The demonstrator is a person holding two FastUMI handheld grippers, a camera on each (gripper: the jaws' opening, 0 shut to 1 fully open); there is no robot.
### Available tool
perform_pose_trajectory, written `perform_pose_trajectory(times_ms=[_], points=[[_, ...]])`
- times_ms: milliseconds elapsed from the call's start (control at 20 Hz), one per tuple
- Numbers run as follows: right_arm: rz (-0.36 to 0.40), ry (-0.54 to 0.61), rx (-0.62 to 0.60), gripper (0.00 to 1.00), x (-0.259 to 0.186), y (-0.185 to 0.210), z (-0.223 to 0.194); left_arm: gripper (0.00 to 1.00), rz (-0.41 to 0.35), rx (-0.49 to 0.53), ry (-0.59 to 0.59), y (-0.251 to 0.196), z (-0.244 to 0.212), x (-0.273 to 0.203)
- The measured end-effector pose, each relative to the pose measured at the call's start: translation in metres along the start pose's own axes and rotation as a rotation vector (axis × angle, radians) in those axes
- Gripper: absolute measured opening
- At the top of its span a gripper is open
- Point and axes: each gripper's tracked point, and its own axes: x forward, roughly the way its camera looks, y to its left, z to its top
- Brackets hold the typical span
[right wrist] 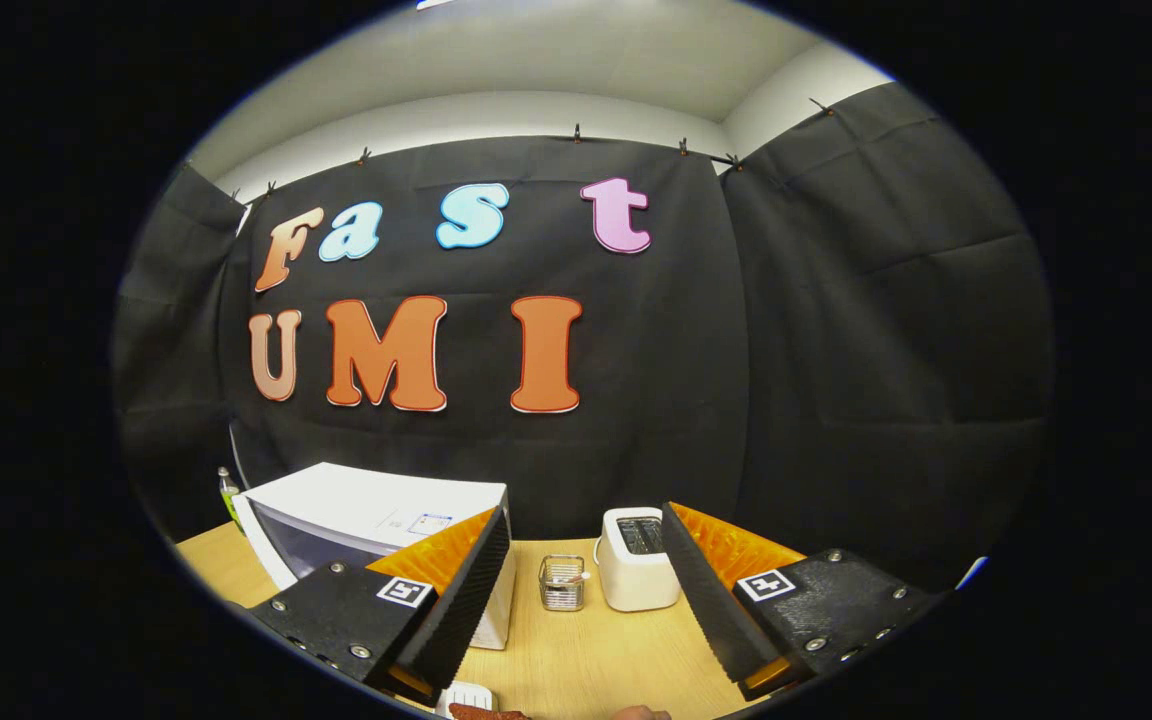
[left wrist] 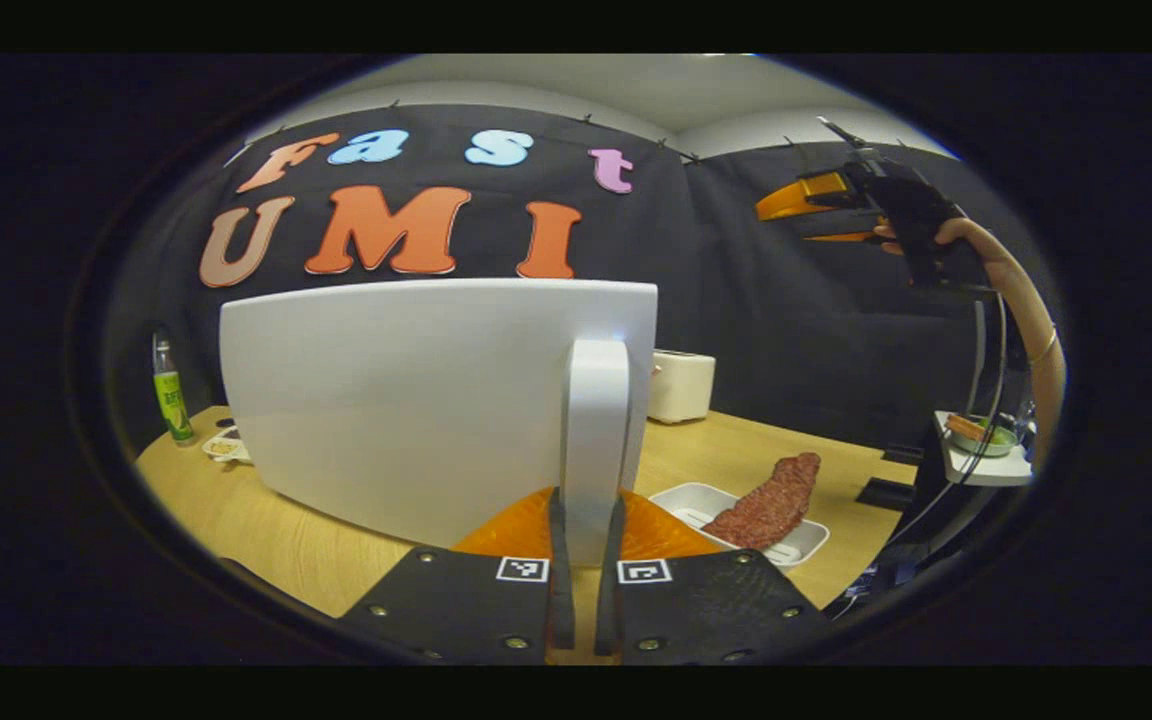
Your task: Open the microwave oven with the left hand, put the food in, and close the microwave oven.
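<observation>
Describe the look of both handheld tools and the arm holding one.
The left tool and right tool match: two flat finger plates dotted with screws, each carrying a small square black-and-white marker. In the left gripper view, the right tool has a black body and a thin dark cable below. The hand has no sleeve, only a thin bracelet.

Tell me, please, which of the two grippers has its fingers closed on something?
The left gripper: its fingers clamp the microwave door handle, while the right gripper is spread open, holding nothing.
</observation>
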Motion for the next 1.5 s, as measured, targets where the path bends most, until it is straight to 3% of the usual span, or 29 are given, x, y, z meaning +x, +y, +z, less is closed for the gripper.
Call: perform_pose_trajectory(times_ms=[150, 350, 700, 900, 950, 1050, 1150, 1250, 1500], points=[[0.023, 0.006, 0.018, 0.95, -0.001, 0.011, -0.009, 0.1, 0.002, -0.024, 0.006, 0.02, -0.005, -0.055], [0.057, 0.018, 0.029, 0.95, -0.002, 0.032, -0.021, 0.08, 0.078, -0.027, 0.004, 0.053, -0.01, -0.115], [0.131, 0.057, 0.029, 0.95, -0.004, 0.073, -0.044, 0.13, 0.309, -0.047, -0.035, 0.109, -0.012, -0.182], [0.157, 0.071, 0.032, 0.95, -0.011, 0.083, -0.055, 0.23, 0.435, -0.13, -0.059, 0.139, -0.016, -0.229], [0.163, 0.072, 0.036, 0.95, -0.013, 0.086, -0.058, 0.34, 0.474, -0.136, -0.061, 0.148, -0.014, -0.242], [0.17, 0.079, 0.04, 0.95, -0.018, 0.087, -0.066, 0.48, 0.548, -0.125, -0.069, 0.167, -0.01, -0.264], [0.172, 0.088, 0.057, 0.95, -0.023, 0.085, -0.076, 0.53, 0.605, -0.12, -0.097, 0.182, -0.001, -0.286], [0.171, 0.113, 0.091, 0.95, -0.029, 0.08, -0.09, 0.93, 0.69, -0.089, -0.122, 0.204, 0.012, -0.307], [0.13, 0.224, 0.183, 0.95, -0.039, 0.059, -0.15, 0.94, 0.83, -0.045, -0.122, 0.253, 0.024, -0.331]])
